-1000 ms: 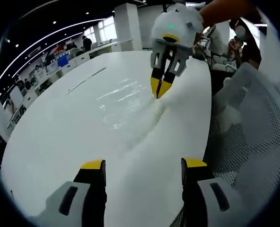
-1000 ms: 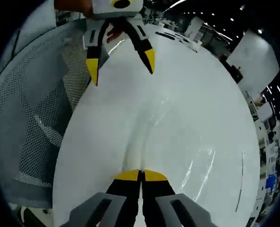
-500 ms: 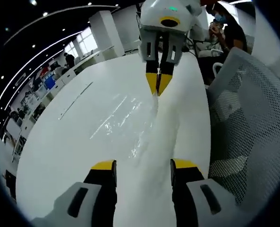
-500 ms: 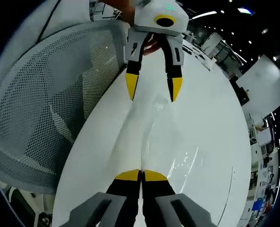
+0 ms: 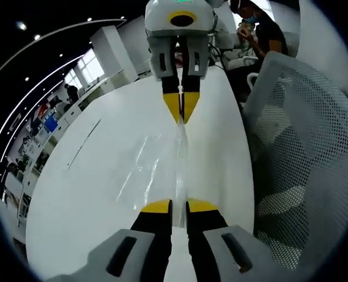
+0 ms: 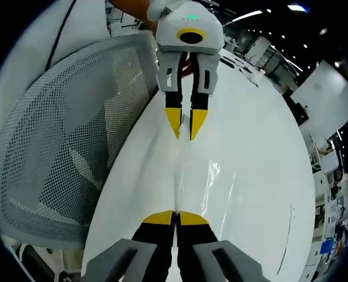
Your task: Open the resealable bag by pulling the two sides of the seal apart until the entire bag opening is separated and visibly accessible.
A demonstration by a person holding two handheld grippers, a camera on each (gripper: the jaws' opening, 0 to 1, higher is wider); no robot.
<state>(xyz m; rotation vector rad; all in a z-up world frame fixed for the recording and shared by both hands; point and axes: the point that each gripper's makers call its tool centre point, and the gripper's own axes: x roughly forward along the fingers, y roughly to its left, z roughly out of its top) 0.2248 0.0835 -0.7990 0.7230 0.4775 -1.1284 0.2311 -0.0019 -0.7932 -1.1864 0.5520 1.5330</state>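
- Bag (image 5: 178, 154): clear plastic, stretched in a thin raised ridge between my two tongs, above the white worktop (image 5: 91, 176). In the right gripper view the bag (image 6: 188, 176) runs from my own tips up toward the other tongs.
- Left tongs (image 5: 178, 206): drawn in close on the near end of the bag's edge, with a thin sliver of gap where the film sits. I judge them to be gripping it. In the right gripper view the left tongs (image 6: 184, 125) show a slim gap at the tips, with the film running between.
- Right tongs (image 6: 175, 218): clenched tight, tips touching, pinching the far end of the bag. In the left gripper view the right tongs (image 5: 181, 109) hang point-down onto the ridge.
- Progress, as I judge it: both ends are gripped, so the set-up is done, but I see no mouth opened. The film looks like a single taut strip.
- I can't tell whether each grip holds a separate side of the seal or both layers together.
- Left to do: pull the two sides apart along the whole seal.
- Mesh chair (image 5: 303, 153) stands just beside the worktop edge.
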